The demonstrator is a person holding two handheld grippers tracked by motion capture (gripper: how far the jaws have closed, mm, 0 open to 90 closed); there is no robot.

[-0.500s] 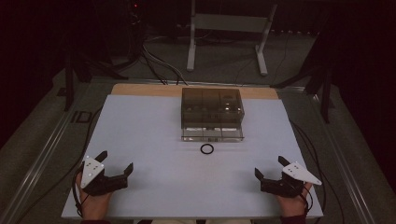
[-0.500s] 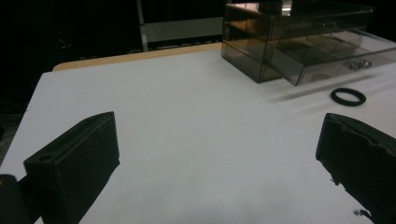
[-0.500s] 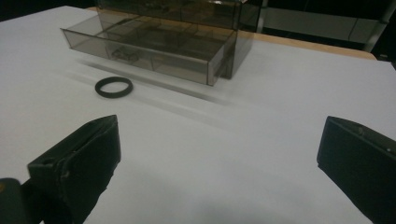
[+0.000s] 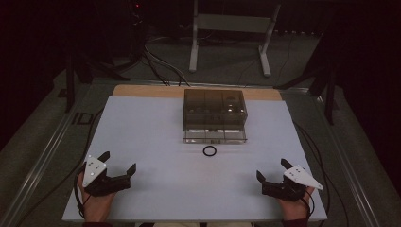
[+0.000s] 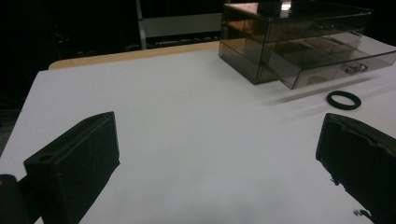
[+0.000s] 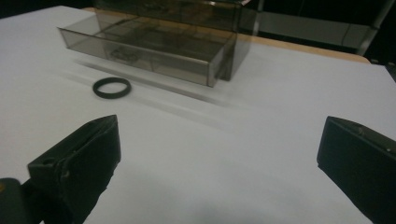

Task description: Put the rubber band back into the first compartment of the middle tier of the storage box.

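Nothing has changed in the last half second: both of my tools rest where they were at the near edge of the white tabletop point(image 4: 156, 123), so the work has not begun. My left tool point(image 4: 119, 161) and right tool point(image 4: 270, 169) stand wide open, holding nothing. The small black rubber ring point(image 4: 209, 151) lies ahead, between the 2 tools and well apart from both. Just beyond it sits the smoky transparent plastic drawer box point(image 4: 215, 108), its bottom drawer point(image 4: 215, 135) pulled out toward the ring. Nothing blocks either approach.
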